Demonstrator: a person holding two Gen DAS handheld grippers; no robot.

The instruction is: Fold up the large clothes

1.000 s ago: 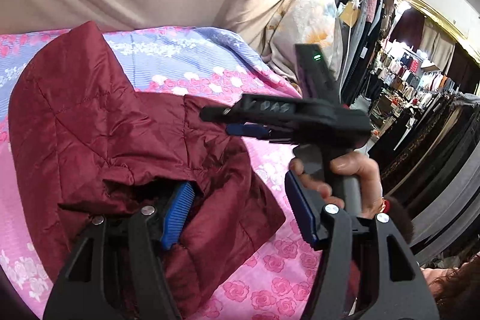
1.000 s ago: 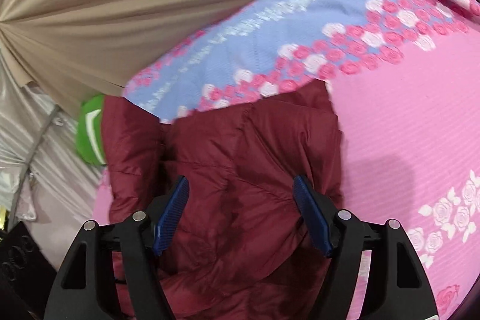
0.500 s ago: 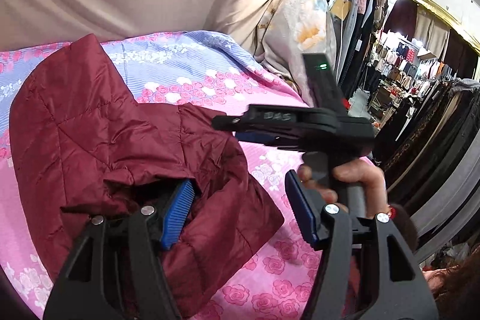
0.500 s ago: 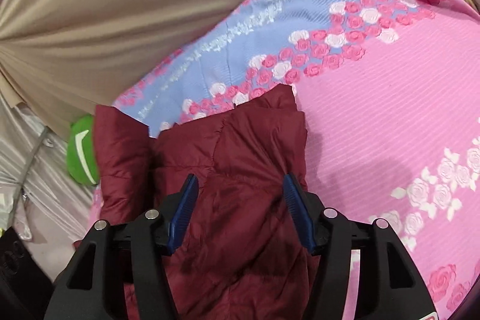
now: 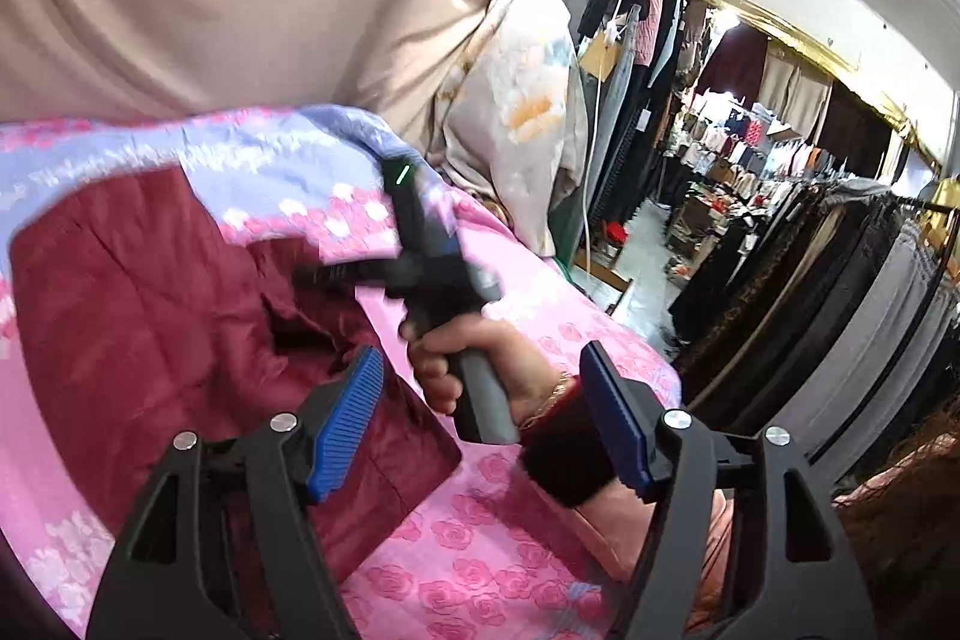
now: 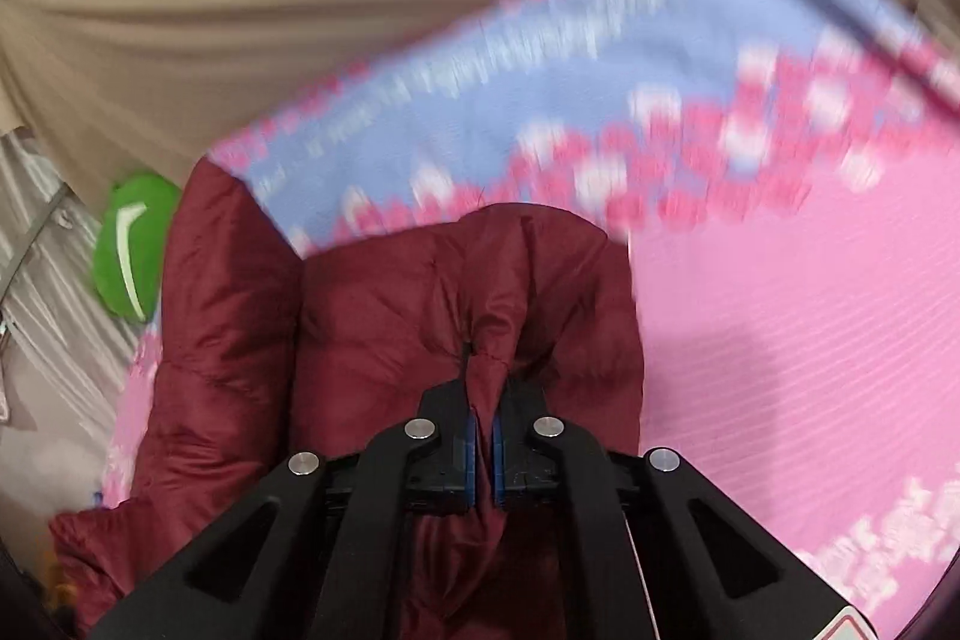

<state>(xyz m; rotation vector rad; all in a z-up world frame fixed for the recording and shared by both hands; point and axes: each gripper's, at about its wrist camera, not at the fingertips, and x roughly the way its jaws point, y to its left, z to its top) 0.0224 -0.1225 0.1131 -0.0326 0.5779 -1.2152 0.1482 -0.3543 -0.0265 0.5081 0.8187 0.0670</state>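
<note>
- Left wrist view: the left hand-held gripper (image 5: 480,421) has its blue pads wide apart, having just widened further, with nothing pinched between them. Beyond it the maroon quilted jacket (image 5: 150,316) lies on the pink rose-print bedspread (image 5: 480,538). The person's right hand (image 5: 480,358) grips the handle of the right hand-held gripper (image 5: 312,275), which is blurred and reaches onto the jacket.
- Right wrist view: the right hand-held gripper (image 6: 480,451) has just snapped together and now pinches a ridge of the maroon quilted jacket (image 6: 372,340). The jacket rests on the bedspread (image 6: 780,316), near its left edge, with a green object (image 6: 129,244) beside it.
</note>
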